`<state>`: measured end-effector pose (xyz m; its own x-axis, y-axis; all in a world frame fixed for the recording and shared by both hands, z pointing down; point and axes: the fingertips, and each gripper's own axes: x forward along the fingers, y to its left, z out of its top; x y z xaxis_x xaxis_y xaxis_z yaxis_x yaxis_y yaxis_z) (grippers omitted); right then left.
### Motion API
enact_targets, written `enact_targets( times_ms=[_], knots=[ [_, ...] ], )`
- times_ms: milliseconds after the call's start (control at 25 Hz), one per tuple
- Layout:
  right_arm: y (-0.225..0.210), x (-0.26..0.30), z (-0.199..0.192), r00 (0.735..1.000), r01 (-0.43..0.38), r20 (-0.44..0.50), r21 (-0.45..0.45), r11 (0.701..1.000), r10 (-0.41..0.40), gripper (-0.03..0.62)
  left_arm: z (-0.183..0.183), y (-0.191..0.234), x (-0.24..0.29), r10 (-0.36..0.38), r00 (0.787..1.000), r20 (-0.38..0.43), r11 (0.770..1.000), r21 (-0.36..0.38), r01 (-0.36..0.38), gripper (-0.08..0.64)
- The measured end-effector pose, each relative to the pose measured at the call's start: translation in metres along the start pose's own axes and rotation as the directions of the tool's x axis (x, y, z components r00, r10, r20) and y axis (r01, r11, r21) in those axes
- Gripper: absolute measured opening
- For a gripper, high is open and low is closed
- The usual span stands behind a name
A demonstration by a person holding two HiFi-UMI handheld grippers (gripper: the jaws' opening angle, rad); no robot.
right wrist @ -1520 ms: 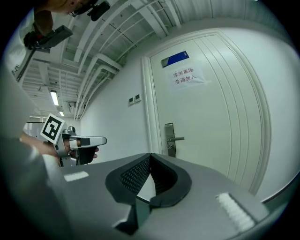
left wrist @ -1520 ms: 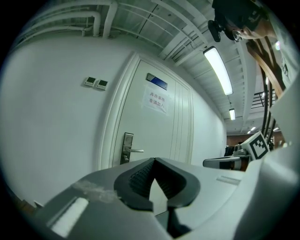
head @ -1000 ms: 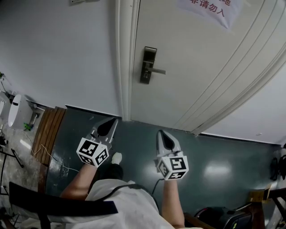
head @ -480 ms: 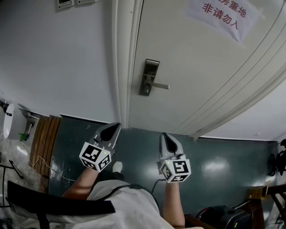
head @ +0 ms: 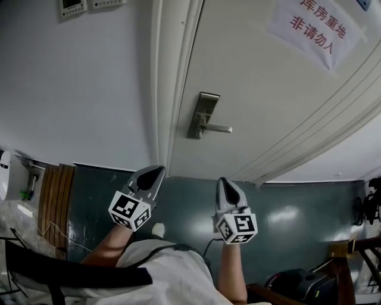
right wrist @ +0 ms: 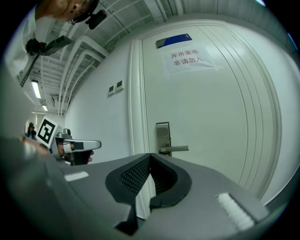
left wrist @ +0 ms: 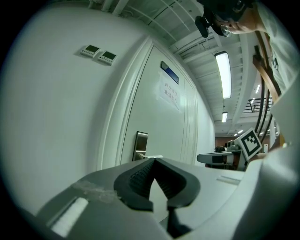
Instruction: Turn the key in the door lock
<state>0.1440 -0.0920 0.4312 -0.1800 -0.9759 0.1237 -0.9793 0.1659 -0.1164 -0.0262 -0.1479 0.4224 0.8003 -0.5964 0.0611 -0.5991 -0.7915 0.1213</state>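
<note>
A silver lock plate (head: 202,115) with a lever handle (head: 218,128) sits on the left edge of a white door (head: 268,101). I make out no key in any view. My left gripper (head: 157,172) and right gripper (head: 221,181) hover side by side above the floor, short of the door, both pointing at it. Both are shut with nothing between their pads. In the left gripper view the lock plate (left wrist: 140,145) stands beyond the closed tips (left wrist: 153,160). The lock plate (right wrist: 163,136) and handle (right wrist: 176,149) appear beyond the tips (right wrist: 150,155) in the right gripper view too.
A paper notice (head: 318,28) with red characters hangs on the door, under a blue sign (right wrist: 174,41). Two small wall panels (head: 75,5) sit left of the door frame (head: 172,89). Wooden slats (head: 56,193) lie at the left, and a dark strap (head: 77,274) runs below.
Both grippers have moved toward the door, still shut. The lock plate and handle now look larger and lower in the head view.
</note>
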Motion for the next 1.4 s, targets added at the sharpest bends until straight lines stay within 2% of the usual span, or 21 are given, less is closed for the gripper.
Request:
enact_targets(
  times_ms=[320, 640, 1040, 1400],
  knots=[
    [0.008, 0.034, -0.001, 0.999, 0.035, -0.016, 0.006, 0.999, -0.035, 0.008, 0.001, 0.04, 0.012, -0.036, 0.999, -0.007, 0.999, -0.001, 0.036, 0.005],
    [0.008, 0.051, -0.004, 0.999, 0.022, -0.028, 0.014, 1.0, -0.022, 0.008, -0.003, 0.053, 0.019, -0.032, 0.999, -0.013, 0.999, -0.007, 0.032, 0.005],
    [0.003, 0.078, 0.0, 0.997, -0.068, -0.028, 0.014, 0.998, 0.068, 0.008, -0.002, 0.054, 0.027, 0.044, 0.999, -0.012, 0.999, -0.008, -0.044, 0.005],
    [-0.015, 0.104, -0.003, 0.988, -0.154, -0.016, 0.076, 0.985, 0.156, 0.009, -0.004, 0.043, 0.047, 0.097, 0.995, -0.016, 0.995, -0.024, -0.097, 0.005]
  ],
)
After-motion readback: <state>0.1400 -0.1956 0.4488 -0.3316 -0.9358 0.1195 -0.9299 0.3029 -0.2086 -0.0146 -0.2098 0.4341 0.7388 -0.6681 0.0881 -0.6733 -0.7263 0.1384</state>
